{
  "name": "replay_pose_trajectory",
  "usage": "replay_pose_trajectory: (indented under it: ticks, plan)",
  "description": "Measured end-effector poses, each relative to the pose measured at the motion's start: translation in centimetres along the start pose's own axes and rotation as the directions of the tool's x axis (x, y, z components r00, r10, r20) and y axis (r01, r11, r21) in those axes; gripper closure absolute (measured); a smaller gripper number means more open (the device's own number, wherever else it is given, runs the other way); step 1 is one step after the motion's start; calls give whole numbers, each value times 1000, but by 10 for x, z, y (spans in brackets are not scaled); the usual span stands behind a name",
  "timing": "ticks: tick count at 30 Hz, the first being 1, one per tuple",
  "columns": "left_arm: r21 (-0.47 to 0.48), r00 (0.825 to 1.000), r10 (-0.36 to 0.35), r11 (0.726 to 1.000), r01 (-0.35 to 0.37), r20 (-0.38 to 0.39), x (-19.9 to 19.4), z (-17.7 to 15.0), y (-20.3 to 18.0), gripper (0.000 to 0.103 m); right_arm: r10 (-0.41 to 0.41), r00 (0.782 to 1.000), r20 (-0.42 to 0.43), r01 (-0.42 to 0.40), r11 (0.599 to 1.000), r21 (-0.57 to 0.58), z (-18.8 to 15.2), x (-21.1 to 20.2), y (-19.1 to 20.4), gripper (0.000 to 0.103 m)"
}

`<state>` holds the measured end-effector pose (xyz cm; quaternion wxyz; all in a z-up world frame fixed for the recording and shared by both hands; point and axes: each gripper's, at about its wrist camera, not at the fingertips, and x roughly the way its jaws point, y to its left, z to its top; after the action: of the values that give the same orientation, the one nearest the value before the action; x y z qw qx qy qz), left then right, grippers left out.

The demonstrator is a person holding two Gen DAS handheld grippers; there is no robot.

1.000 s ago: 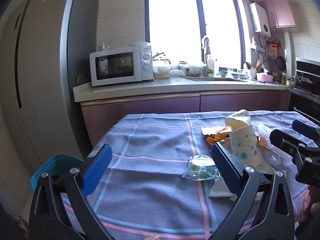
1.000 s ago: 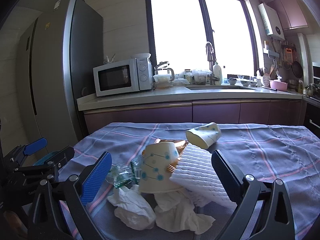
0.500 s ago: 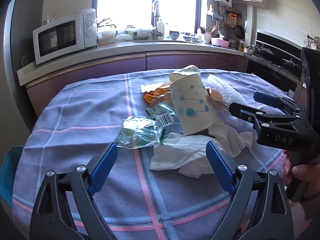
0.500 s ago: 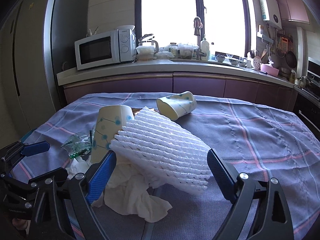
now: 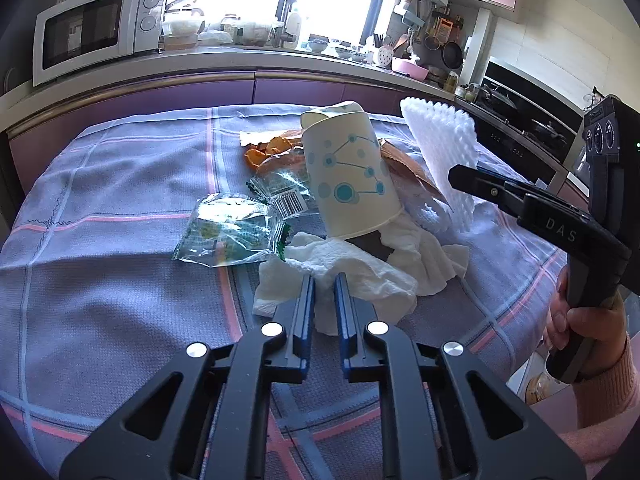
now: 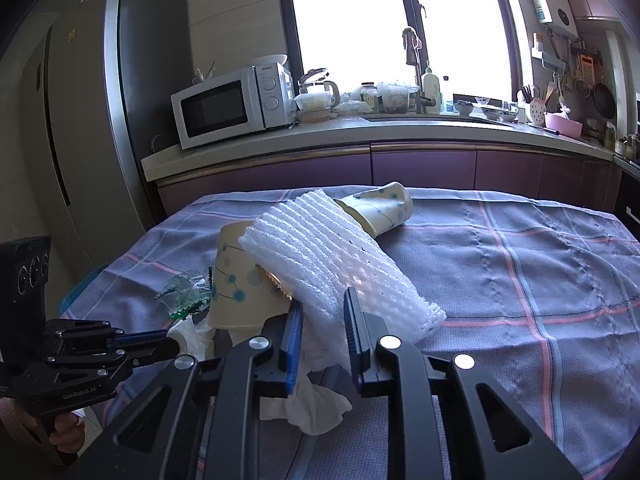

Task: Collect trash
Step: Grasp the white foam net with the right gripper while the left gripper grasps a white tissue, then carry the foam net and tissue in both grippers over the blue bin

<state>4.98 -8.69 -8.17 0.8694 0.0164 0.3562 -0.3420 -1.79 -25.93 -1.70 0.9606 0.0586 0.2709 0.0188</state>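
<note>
White foam sheet [image 6: 332, 264] pinched in right hand-held gripper [image 6: 320, 320]; left hand-held gripper [image 5: 324, 284] clamps tissue [image 5: 352, 268]; paper cup [image 5: 348, 176] between.

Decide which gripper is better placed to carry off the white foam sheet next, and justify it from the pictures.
Right. The right gripper has its jaws closed on the foam sheet, lifting one edge. The left gripper is busy, shut on the crumpled tissue.

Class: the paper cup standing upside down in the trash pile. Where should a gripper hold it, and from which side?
Pinch the upside-down paper cup across its narrow upper end, from above. It leans on crumpled tissue, with the foam sheet crowding one side.
</note>
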Motion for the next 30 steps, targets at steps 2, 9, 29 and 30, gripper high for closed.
replay_pose_trajectory:
  ticks: [2,9,29,30]
  plan:
    - [-5,1000,-15,1000,15,8,-6,0,1,94,11,1000,15,-11,1000,1,4,-7,1,87]
    - [-25,996,-38,999,40,84,-52,0,9,94,44,995,95,-42,999,-23,23,-33,15,89]
    - [-181,939,211,970,-165,273,-187,-18,98,94,519,855,13,-516,853,-78,61,18,141,91]
    - [-199,931,245,960,-195,272,-192,-20,107,94,538,843,0,-537,840,-76,63,25,149,91]
